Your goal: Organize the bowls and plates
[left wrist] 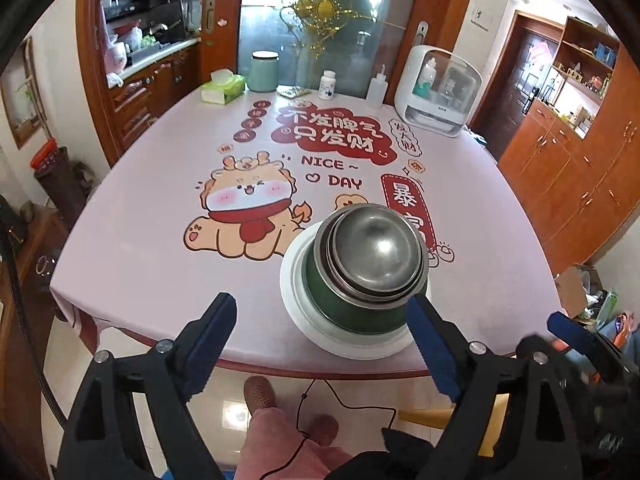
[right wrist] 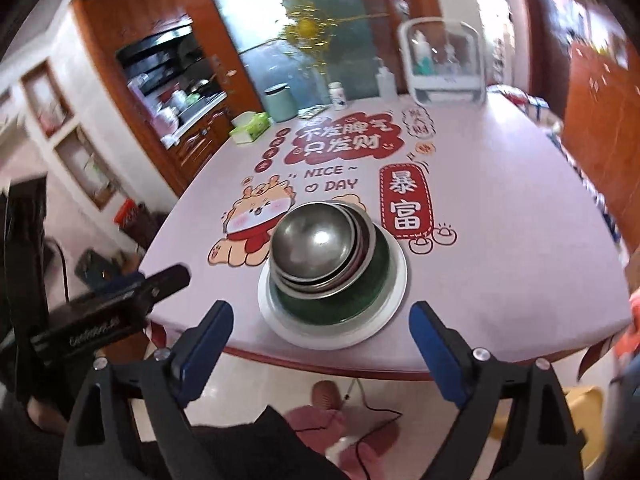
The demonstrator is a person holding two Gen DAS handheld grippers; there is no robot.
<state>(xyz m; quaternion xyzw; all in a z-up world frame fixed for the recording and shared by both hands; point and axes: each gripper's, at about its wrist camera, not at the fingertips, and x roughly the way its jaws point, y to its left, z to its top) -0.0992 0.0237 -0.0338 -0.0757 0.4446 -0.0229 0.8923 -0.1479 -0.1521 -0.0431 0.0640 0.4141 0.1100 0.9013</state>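
Both the left gripper (left wrist: 324, 334) and the right gripper (right wrist: 320, 336) are held wide open and empty. The nested steel bowls (right wrist: 320, 246) on the white plate (right wrist: 390, 300) sit just ahead of the fingertips. The stack looks finished, so the withdrawal is best kept clear of its rims.

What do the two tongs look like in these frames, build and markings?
Both alike: black angular frames, silver bolt heads at the pivots, long fingers faced with ridged blue pads. Left tongs, right tongs. In the right wrist view the left tongs' black side carries white lettering, too blurred to read. A thin black cable trails over the floor below.
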